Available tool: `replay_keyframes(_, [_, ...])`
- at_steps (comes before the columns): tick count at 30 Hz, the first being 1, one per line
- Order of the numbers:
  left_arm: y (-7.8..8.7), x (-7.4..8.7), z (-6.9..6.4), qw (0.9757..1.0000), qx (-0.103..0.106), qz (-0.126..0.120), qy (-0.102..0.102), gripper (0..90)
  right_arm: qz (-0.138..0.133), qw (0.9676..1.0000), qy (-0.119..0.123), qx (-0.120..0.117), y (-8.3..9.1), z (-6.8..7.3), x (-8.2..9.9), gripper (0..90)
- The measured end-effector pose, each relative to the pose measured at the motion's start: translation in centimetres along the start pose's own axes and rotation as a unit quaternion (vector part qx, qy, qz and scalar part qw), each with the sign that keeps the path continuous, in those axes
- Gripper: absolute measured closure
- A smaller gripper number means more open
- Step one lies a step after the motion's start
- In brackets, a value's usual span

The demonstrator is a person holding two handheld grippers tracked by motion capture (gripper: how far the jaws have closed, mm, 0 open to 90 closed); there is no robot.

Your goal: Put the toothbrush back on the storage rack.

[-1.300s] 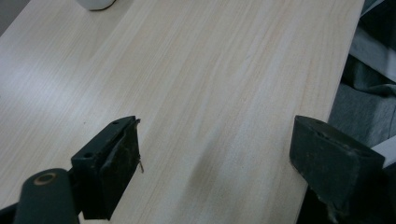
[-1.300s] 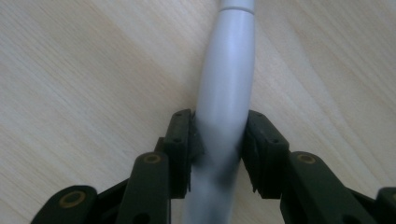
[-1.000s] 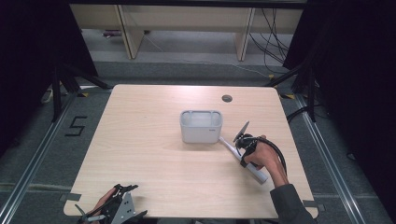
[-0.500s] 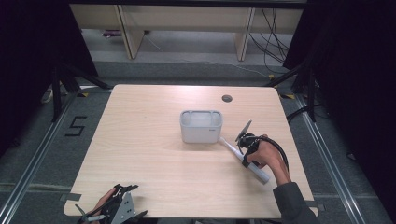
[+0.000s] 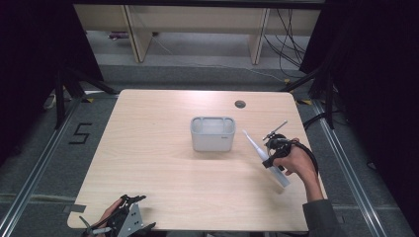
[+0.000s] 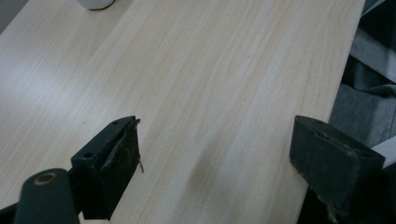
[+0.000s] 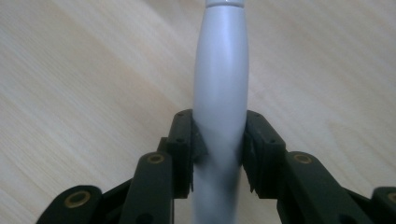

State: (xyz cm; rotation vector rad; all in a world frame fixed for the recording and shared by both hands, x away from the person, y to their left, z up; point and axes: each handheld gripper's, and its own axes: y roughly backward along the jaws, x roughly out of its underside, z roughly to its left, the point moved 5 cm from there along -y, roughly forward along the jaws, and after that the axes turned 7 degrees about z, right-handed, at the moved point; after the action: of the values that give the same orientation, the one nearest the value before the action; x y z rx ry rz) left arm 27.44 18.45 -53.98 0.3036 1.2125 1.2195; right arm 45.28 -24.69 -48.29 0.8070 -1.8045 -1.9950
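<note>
With the right gripper [image 5: 274,154] clamped across the thick handle of the white electric toothbrush [image 5: 262,158], held just right of the grey holder [image 5: 212,134], tip the brush upright over the holder's opening (the left gripper [image 6: 212,158] gapes empty at the table's [image 5: 163,197] near edge) before lowering.

White electric toothbrush [image 5: 261,154] — tilted, head toward the grey holder [image 5: 213,134], clamped mid-handle.
</note>
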Motion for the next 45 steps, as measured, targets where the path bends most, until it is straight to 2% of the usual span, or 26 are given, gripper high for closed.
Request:
replay_keyframes(5, [0.0, 0.0, 0.0, 1.0000, 0.001, 0.005, -0.001, 15.6, -0.063, 0.9979, -0.010, 0.003, 1.5, -0.6, 0.0, 66.7])
replay_keyframes(6, [0.0, 0.0, 0.0, 1.0000, 0.001, 0.005, -0.001, 15.6, -0.074, 0.9970, -0.024, 0.000, 1.8, -0.4, 0.1, 66.7])
replay_keyframes(10, [0.0, 0.1, 0.0, 1.0000, 0.001, 0.006, -0.001, 15.6, -0.128, 0.9916, -0.016, 0.008, 2.5, -0.8, -0.3, 66.7])
replay_keyframes(13, [-0.1, -0.1, 0.0, 0.9999, -0.011, -0.001, -0.001, 15.6, -0.179, 0.9828, -0.043, 0.016, 3.1, -0.5, -0.6, 66.7])
replay_keyframes(14, [0.0, -0.1, 0.0, 1.0000, -0.002, -0.004, 0.001, 15.6, -0.179, 0.9828, -0.043, 0.016, 3.1, -0.5, -0.6, 66.7])
replay_keyframes(15, [0.1, -0.1, 0.0, 1.0000, -0.003, -0.004, 0.001, 15.6, -0.226, 0.9725, -0.051, 0.026, 3.3, -0.5, -1.2, 66.7])
replay_keyframes(16, [0.1, -0.1, 0.0, 1.0000, -0.002, -0.007, 0.001, 15.6, -0.226, 0.9725, -0.051, 0.026, 3.3, -0.5, -1.2, 66.7])
replay_keyframes(17, [0.0, -0.1, 0.0, 1.0000, -0.002, -0.007, 0.001, 15.6, -0.222, 0.9740, -0.035, 0.028, 3.5, -0.6, -1.1, 66.7])
replay_keyframes(18, [0.1, -0.1, 0.0, 1.0000, -0.001, -0.004, -0.001, 15.5, -0.225, 0.9734, -0.039, 0.018, 3.8, -0.5, -1.2, 66.7])
replay_keyframes(19, [0.0, -0.1, 0.0, 1.0000, -0.001, -0.008, 0.001, 15.6, -0.236, 0.9706, -0.044, 0.019, 3.8, -0.5, -1.4, 66.7])
replay_keyframes(20, [0.0, -0.1, 0.0, 1.0000, -0.002, -0.006, 0.002, 15.6, -0.237, 0.9701, -0.048, 0.022, 3.9, -0.3, -1.4, 66.7])
replay_keyframes(22, [0.0, -0.1, 0.0, 1.0000, -0.003, -0.002, -0.001, 15.6, -0.269, 0.9619, -0.026, 0.041, 3.9, -0.7, -1.8, 66.7])
replay_keyframes(26, [0.1, -0.1, 0.0, 1.0000, -0.004, -0.004, 0.001, 15.6, -0.287, 0.9567, -0.028, 0.040, 3.9, -0.5, -2.1, 66.7])
replay_keyframes(27, [0.1, -0.2, 0.1, 1.0000, -0.004, -0.007, -0.001, 15.6, -0.302, 0.9519, -0.022, 0.047, 3.9, -0.5, -2.3, 66.6])
replay_keyframes(29, [0.2, -0.3, 0.2, 0.9998, -0.013, -0.013, 0.006, 15.6, -0.313, 0.9483, -0.032, 0.045, 4.1, -0.3, -2.6, 66.7])
replay_keyframes(30, [0.3, -0.3, 0.2, 0.9998, -0.011, -0.013, 0.006, 15.7, -0.325, 0.9436, -0.020, 0.059, 4.3, -0.4, -2.8, 66.7])
replay_keyframes(33, [0.3, -0.2, 0.2, 1.0000, -0.005, -0.007, 0.003, 15.6, -0.339, 0.9389, -0.017, 0.057, 4.6, -0.1, -3.1, 66.7])
replay_keyframes(34, [0.3, -0.2, 0.2, 0.9999, -0.007, -0.007, 0.001, 15.6, -0.335, 0.9409, -0.029, 0.044, 4.6, 0.3, -3.1, 66.7])
replay_keyframes(36, [0.2, -0.2, 0.2, 0.9999, -0.013, -0.007, 0.000, 15.6, -0.344, 0.9371, -0.013, 0.057, 4.8, 0.2, -3.4, 66.7])
replay_keyframes(37, [0.2, -0.2, 0.2, 0.9999, -0.011, -0.007, 0.000, 15.6, -0.345, 0.9369, -0.026, 0.047, 4.8, 0.6, -3.5, 66.7])
replay_keyframes(38, [0.2, -0.2, 0.2, 0.9999, -0.008, -0.008, 0.000, 15.7, -0.352, 0.9344, -0.015, 0.051, 4.9, 0.5, -3.6, 66.7])
replay_keyframes(39, [0.2, -0.2, 0.2, 0.9999, -0.008, -0.007, 0.001, 15.6, -0.354, 0.9336, -0.024, 0.048, 5.0, 0.7, -3.6, 66.6])
replay_keyframes(40, [0.2, -0.2, 0.2, 0.9999, -0.009, -0.007, 0.001, 15.6, -0.362, 0.9302, -0.011, 0.057, 5.1, 0.6, -3.8, 66.7])
replay_keyframes(42, [0.2, -0.2, 0.2, 1.0000, -0.005, -0.004, 0.000, 15.6, -0.367, 0.9290, -0.014, 0.046, 5.3, 0.9, -4.0, 66.6])
replay_keyframes(43, [0.2, -0.2, 0.1, 0.9999, -0.007, -0.008, 0.001, 15.6, -0.378, 0.9246, -0.009, 0.049, 5.6, 1.1, -4.2, 66.7])
replay_keyframes(45, [0.1, -0.2, 0.1, 0.9999, -0.008, -0.008, 0.000, 15.6, -0.378, 0.9246, -0.012, 0.044, 5.6, 1.3, -4.3, 66.7])
